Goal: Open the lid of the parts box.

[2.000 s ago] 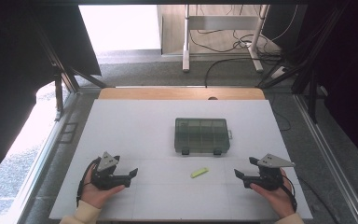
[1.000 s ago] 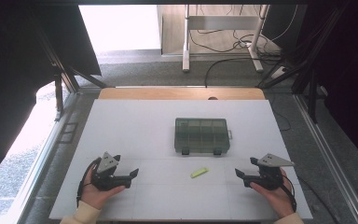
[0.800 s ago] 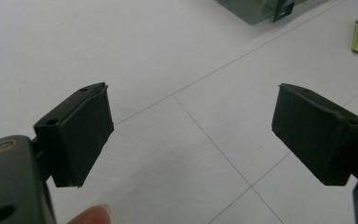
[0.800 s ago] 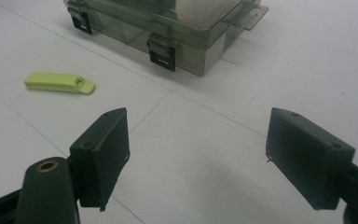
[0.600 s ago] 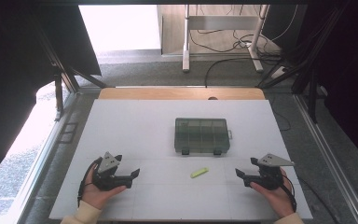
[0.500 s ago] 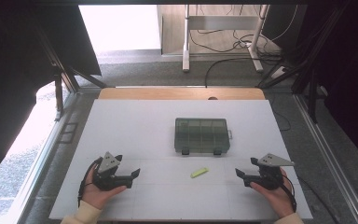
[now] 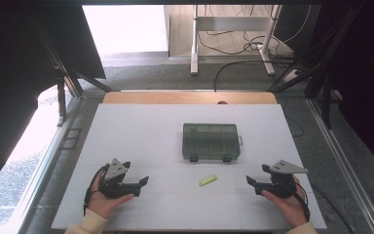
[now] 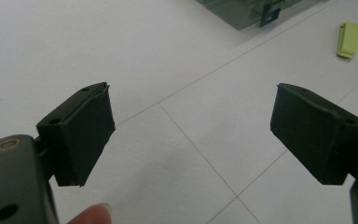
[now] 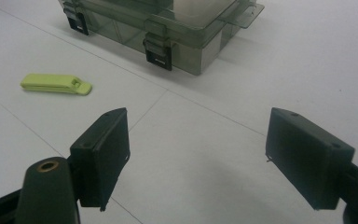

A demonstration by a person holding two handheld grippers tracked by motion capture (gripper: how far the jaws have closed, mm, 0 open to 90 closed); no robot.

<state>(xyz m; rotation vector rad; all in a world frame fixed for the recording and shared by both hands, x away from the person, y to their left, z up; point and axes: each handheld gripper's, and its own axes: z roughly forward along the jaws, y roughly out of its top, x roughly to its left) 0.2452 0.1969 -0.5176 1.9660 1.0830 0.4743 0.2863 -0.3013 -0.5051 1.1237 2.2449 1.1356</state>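
Observation:
A smoky green clear plastic compartment box (image 7: 210, 141) with its lid latched sits mid-table, its front corner (image 8: 249, 8) and its latches (image 9: 158, 49) showing in the two gripper views. In front of it lies a small lime-green flat piece (image 7: 208, 180) (image 8: 348, 39) (image 9: 56, 84). My left gripper (image 7: 143, 181) (image 8: 191, 135) rests open near the front left, jaws wide apart with nothing between them. On the front right my right gripper (image 7: 250, 181) (image 9: 196, 156) is open too, pointing toward the green piece and the box.
The white table (image 7: 141, 131) has a wooden strip (image 7: 190, 98) along its far edge. Dark frame posts (image 7: 61, 95) stand at the left and right sides. Beyond the table are grey floor, a desk leg (image 7: 194, 44) and loose cables (image 7: 253, 48).

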